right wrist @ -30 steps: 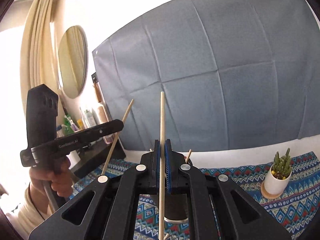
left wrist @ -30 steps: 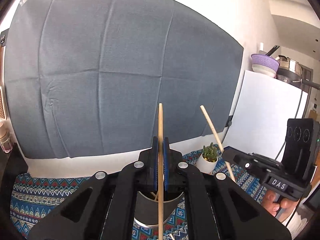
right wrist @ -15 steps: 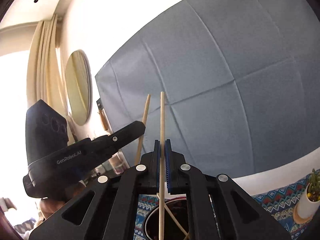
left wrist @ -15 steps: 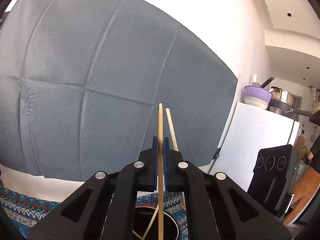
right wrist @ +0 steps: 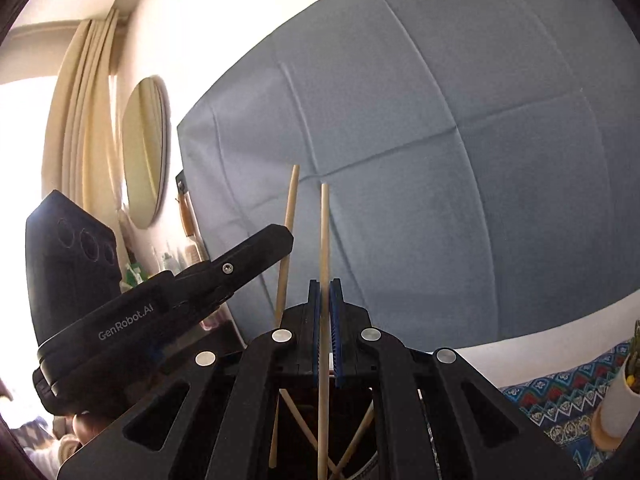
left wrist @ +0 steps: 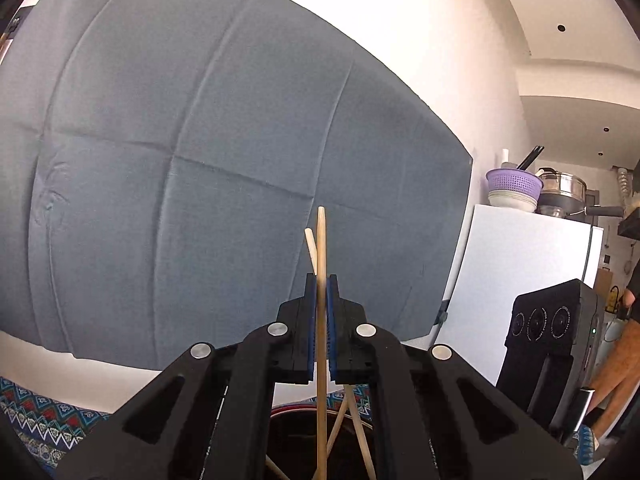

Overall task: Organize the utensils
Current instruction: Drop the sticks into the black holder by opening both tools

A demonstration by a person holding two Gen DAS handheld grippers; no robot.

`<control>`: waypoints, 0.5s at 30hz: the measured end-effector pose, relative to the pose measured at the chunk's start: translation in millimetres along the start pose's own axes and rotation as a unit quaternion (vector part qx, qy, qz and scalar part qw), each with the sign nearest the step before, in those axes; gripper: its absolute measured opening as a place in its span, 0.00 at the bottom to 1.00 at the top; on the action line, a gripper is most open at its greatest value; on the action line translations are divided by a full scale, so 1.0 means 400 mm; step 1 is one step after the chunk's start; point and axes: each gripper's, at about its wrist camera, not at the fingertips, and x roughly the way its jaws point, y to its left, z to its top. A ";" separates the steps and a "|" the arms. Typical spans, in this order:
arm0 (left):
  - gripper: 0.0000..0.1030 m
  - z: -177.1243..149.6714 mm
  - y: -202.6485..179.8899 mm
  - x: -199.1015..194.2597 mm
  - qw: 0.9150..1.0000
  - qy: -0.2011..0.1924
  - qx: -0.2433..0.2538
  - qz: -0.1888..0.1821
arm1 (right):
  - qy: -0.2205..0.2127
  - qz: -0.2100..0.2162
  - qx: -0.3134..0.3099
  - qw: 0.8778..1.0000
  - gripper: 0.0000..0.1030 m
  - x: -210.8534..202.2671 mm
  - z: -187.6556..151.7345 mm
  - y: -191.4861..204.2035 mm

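My left gripper [left wrist: 321,280] is shut on a wooden chopstick [left wrist: 321,248] that stands upright between its blue pads, its lower end inside a dark round holder [left wrist: 304,432] just below. Several other chopsticks [left wrist: 356,420] lean in that holder. My right gripper [right wrist: 325,284] has its pads slightly parted around another upright chopstick [right wrist: 325,232], whose lower end reaches into the same holder [right wrist: 348,440]. The left gripper's body [right wrist: 160,304] and its chopstick [right wrist: 289,232] show at the left in the right wrist view.
A grey cloth [left wrist: 200,160] hangs on the wall behind. A patterned tablecloth [right wrist: 560,396] covers the table, with a small potted cactus [right wrist: 624,384] at the right. A white fridge [left wrist: 520,272] with bowls on top stands right. A round mirror [right wrist: 144,152] hangs left.
Both grippers have come together over the holder and tilted upward; both chopstick ends now reach into it. The right gripper's pads have parted slightly.
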 end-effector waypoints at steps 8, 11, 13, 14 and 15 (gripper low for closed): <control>0.05 -0.038 -0.013 -0.015 0.998 0.039 0.035 0.030 | 0.028 -0.011 -0.028 0.999 0.05 -0.036 -0.022 -0.005; 0.05 -0.046 -0.015 -0.024 0.997 0.055 0.032 0.041 | 0.031 -0.016 -0.041 0.999 0.05 -0.057 -0.017 0.008; 0.05 -0.053 -0.021 -0.034 0.996 0.065 0.037 0.045 | 0.044 -0.011 -0.043 0.998 0.05 -0.067 -0.017 0.014; 0.05 -0.054 -0.027 -0.039 0.996 0.069 0.043 0.047 | 0.053 -0.010 -0.048 0.997 0.05 -0.071 -0.019 0.020; 0.05 -0.056 -0.035 -0.046 0.995 0.073 0.049 0.048 | 0.057 -0.013 -0.060 0.997 0.05 -0.078 -0.022 0.029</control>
